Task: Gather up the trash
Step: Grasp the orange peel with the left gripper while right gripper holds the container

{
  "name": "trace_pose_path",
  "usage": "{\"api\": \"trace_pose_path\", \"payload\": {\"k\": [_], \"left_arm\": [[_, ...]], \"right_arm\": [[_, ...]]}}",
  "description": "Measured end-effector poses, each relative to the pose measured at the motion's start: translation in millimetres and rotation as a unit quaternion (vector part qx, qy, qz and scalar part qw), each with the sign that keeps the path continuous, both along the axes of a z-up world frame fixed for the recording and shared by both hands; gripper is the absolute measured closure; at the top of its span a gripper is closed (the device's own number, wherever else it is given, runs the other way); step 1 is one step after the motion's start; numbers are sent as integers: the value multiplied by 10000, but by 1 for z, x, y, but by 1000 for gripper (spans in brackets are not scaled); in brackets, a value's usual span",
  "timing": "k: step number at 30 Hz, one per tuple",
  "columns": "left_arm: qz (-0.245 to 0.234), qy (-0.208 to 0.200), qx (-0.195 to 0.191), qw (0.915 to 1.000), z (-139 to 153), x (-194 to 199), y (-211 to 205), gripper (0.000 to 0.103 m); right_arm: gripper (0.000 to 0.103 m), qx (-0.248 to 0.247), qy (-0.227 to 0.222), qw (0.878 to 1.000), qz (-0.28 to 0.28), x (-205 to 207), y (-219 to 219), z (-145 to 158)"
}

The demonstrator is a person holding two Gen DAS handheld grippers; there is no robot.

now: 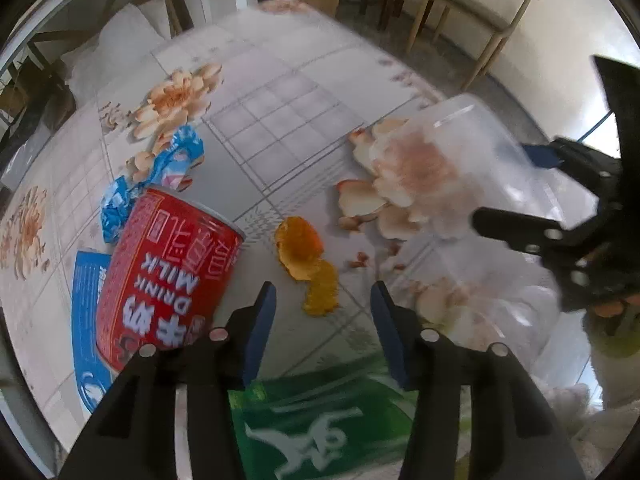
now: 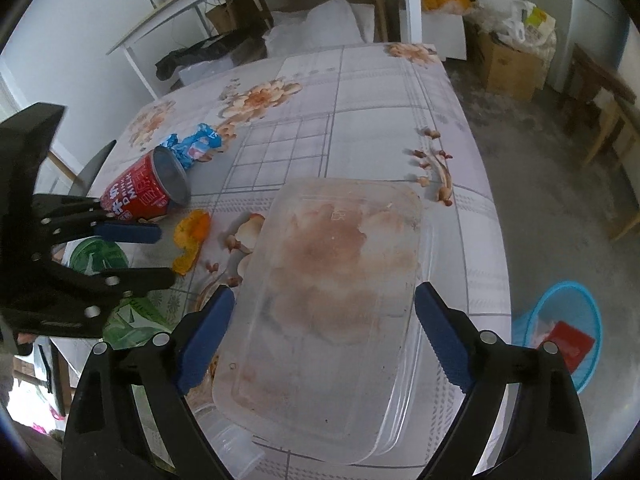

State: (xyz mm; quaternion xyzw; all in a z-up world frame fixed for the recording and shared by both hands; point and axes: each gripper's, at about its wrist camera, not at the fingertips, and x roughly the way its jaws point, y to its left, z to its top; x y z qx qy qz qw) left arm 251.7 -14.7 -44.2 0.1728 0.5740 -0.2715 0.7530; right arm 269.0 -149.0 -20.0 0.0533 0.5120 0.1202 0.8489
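Note:
My right gripper (image 2: 324, 296) is shut on a clear, stained plastic food container (image 2: 332, 296), held bottom-up above the table; it also shows in the left wrist view (image 1: 448, 168). My left gripper (image 1: 323, 296) is open and empty, hovering over orange peel (image 1: 308, 264) on the flowered tablecloth (image 1: 280, 100). A red milk can (image 1: 168, 272) lies on its side left of it, with a crumpled blue wrapper (image 1: 160, 176) behind it and a flat blue packet (image 1: 86, 320) beside it. A green packet (image 1: 320, 428) lies under the left gripper.
A blue waste basket (image 2: 568, 332) with trash in it stands on the floor right of the table. Wooden chairs (image 1: 460, 4), cardboard boxes (image 2: 508, 64) and a white side table (image 2: 192, 4) surround the table. The table's right edge runs close by the container.

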Motion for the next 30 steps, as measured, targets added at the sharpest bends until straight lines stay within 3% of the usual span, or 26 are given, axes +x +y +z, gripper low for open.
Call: {"api": "trace_pose_path", "payload": {"k": [6,9,16,21,30], "left_arm": [[-52,147,396,9991,-14,10,-12,62],[-218,1,603,9979,-14,11,-19,63],[-400,-179,877,9952,-15,10,-30,79],[-425,-403,885,9943,-11,7,-30,93],[-359,-830,565,9943,26,-4,-29,96]], "right_arm": [[17,191,-62,9998,-15,-1,-5,1],[18,234,-108,9997,7,-1,-5,1],[20,302,-194,9994,0,-1,-6,1],[22,543,-193,9983,-87,-1,-14,3],[23,1220,-317,9916,-290,-3,-38,16]]}}
